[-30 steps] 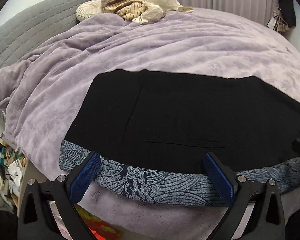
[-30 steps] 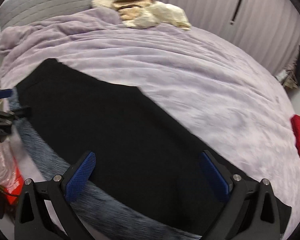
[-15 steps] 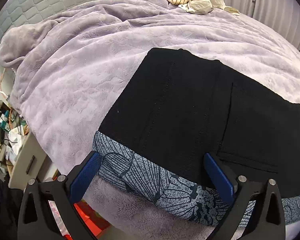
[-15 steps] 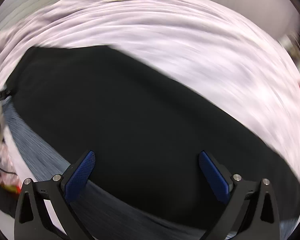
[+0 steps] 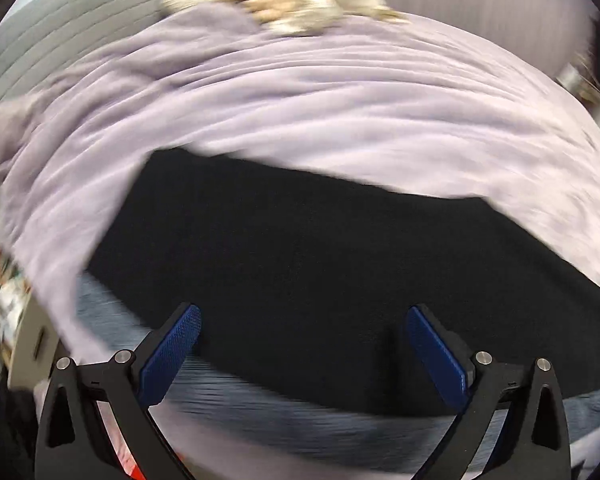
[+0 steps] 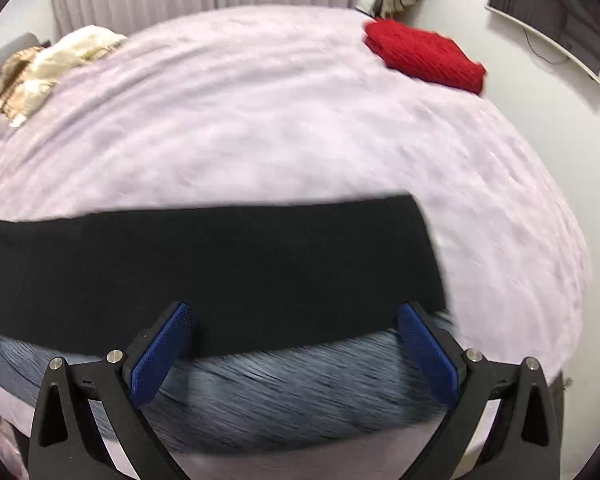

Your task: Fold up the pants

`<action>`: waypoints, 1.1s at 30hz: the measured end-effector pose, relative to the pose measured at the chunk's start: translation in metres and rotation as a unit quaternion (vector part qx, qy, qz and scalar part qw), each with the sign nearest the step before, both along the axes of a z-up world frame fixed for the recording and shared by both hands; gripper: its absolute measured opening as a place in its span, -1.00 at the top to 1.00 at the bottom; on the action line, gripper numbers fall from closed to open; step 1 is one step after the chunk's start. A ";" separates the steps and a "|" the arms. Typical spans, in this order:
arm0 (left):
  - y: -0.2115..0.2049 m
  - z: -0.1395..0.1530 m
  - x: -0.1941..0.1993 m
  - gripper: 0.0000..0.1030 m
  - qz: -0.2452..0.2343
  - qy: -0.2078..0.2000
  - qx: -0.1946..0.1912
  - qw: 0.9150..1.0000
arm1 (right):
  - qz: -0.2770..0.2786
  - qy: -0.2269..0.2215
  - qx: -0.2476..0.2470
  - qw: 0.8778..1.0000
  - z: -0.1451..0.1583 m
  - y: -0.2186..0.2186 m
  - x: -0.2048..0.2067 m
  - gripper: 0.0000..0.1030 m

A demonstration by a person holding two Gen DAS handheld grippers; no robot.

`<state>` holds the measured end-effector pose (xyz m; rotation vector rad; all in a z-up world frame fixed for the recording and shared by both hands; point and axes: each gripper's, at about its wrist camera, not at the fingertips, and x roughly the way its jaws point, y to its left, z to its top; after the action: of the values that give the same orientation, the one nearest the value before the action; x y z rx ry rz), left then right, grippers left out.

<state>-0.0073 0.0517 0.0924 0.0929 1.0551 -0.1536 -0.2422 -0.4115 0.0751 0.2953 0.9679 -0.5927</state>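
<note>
The black pants point(image 5: 320, 280) lay flat across the lower half of both frames on a lilac blanket point(image 5: 320, 112), over a blue-grey patterned cloth point(image 6: 300, 384). The left gripper point(image 5: 303, 354) and right gripper point(image 6: 294, 346) stood wide open, holding nothing. A folded red garment point(image 6: 424, 58) sat upper right.

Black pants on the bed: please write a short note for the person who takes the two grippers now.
Left gripper: open, empty, over the pants.
Right gripper: open, empty, near the other end of the pants, which lie flat on the purple blanket, overlapping a blue patterned cloth along the near bed edge.
Done: pants laid out.
Left: no fold visible yet; grasp and fold.
</note>
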 end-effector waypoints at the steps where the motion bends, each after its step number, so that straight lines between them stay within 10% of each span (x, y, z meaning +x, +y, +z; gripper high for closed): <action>1: -0.032 0.001 -0.003 -1.00 -0.028 0.002 0.000 1.000 | 0.014 -0.013 0.002 1.000 0.000 0.009 0.009 -0.99; 5: -0.137 -0.012 -0.001 -1.00 -0.103 0.026 0.014 0.994 | 0.111 -0.030 0.017 0.993 -0.001 0.060 0.078 -0.99; 9: -0.150 -0.043 0.017 -1.00 -0.095 0.061 0.024 0.993 | 0.140 0.026 -0.005 0.990 -0.023 0.070 0.115 -0.99; 20: -0.097 -0.026 -0.006 -1.00 -0.035 0.026 0.062 0.997 | -0.028 -0.014 -0.036 0.999 -0.001 -0.068 -0.027 -0.99; 26: -0.162 -0.025 -0.088 -1.00 -0.161 0.060 0.009 0.985 | 0.069 -0.121 0.083 0.987 0.016 -0.043 -0.141 -0.99; 33: -0.252 -0.027 -0.133 -1.00 -0.225 0.048 0.032 0.973 | 0.153 -0.156 0.150 0.964 -0.014 0.000 -0.125 -0.99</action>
<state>-0.1399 -0.2004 0.0658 0.3876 1.1230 -0.5399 -0.3672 -0.4112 0.0614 0.4823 0.7746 -0.1076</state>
